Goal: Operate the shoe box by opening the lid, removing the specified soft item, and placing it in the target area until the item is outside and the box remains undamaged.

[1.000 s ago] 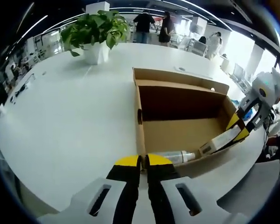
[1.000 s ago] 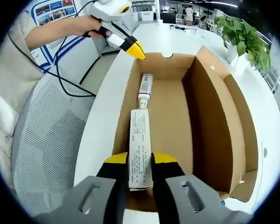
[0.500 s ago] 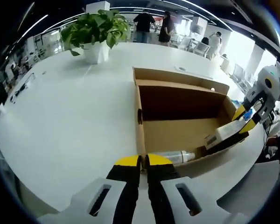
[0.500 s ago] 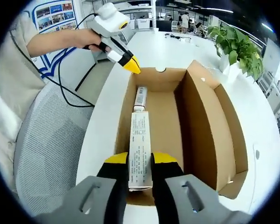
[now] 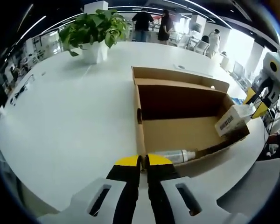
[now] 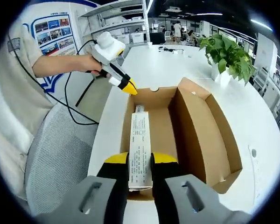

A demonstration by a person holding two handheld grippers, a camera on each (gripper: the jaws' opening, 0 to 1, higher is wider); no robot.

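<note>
An open brown cardboard shoe box [image 5: 177,77] lies on the white table [image 5: 60,116]. My left gripper [image 5: 140,161] is shut on the thin near wall of the box; from the right gripper view, the left gripper [image 6: 128,87] sits at the box's [image 6: 196,126] far corner. My right gripper [image 6: 140,158] is shut on a long white printed carton [image 6: 140,140], held above the box's end. The left gripper view has that carton [image 5: 231,120] lifted at the box's right end, under the right gripper [image 5: 253,105]. A white bottle [image 5: 175,155] lies on the box floor.
A potted green plant [image 5: 94,32] stands at the table's far side, also visible as the plant [image 6: 226,56]. A grey mesh chair [image 6: 60,163] stands off the table's edge beside the person, whose hand [image 6: 91,63] holds the left gripper with a black cable. People stand far behind.
The right gripper has risen and pulled back with the white carton, lifting it from inside the box to above its end. The left gripper stays shut on the box wall.
</note>
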